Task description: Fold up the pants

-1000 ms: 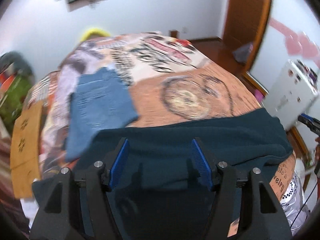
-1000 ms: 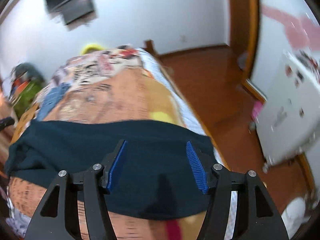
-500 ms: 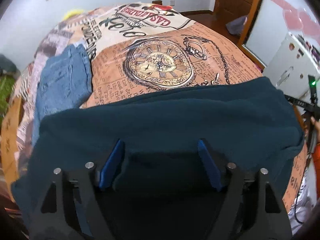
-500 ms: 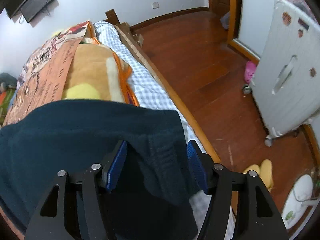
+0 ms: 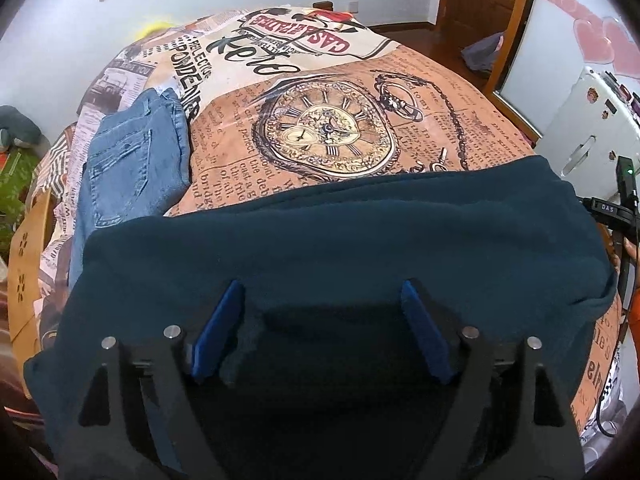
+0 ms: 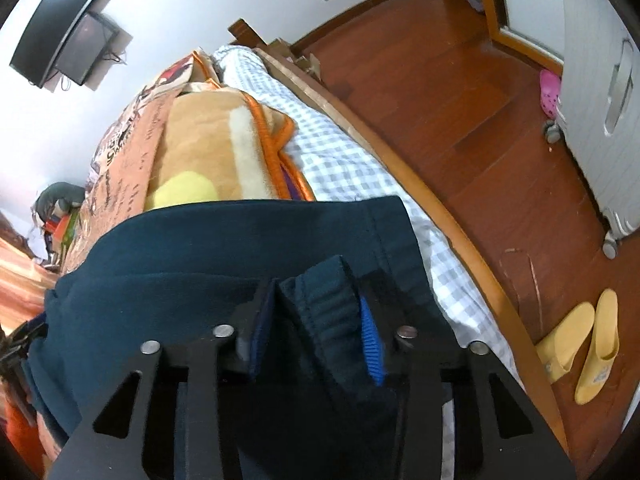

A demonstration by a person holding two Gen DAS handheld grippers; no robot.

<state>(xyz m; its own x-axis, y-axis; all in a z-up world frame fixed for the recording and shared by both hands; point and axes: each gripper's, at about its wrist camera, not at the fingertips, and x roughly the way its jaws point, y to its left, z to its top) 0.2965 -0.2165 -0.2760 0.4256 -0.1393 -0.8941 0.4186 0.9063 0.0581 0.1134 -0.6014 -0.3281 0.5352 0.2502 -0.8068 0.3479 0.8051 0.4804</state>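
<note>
Dark teal pants (image 5: 340, 240) lie spread across the near part of the bed. My left gripper (image 5: 320, 292) points down onto them; its jaws are opening, the blue pads stand wide apart, and the cloth lies flat between them unpinched. In the right wrist view the pants (image 6: 200, 248) reach the bed's right side. My right gripper (image 6: 316, 300) is closing there, and its pads press on a bunched, ribbed fold of the pants' edge that stands up between them.
Folded blue jeans (image 5: 132, 164) lie at the left on the clock-print bed cover (image 5: 328, 132). An orange blanket (image 6: 208, 160) and a checked sheet (image 6: 340, 160) lie beyond the pants. The wooden bed rail (image 6: 440, 216), floor, yellow slippers (image 6: 580, 344) and a white case (image 5: 588, 132) are to the right.
Both grippers dropped closer to the pants. The right gripper rolled and its jaws closed on a raised fold of the edge. The left jaws spread wider.
</note>
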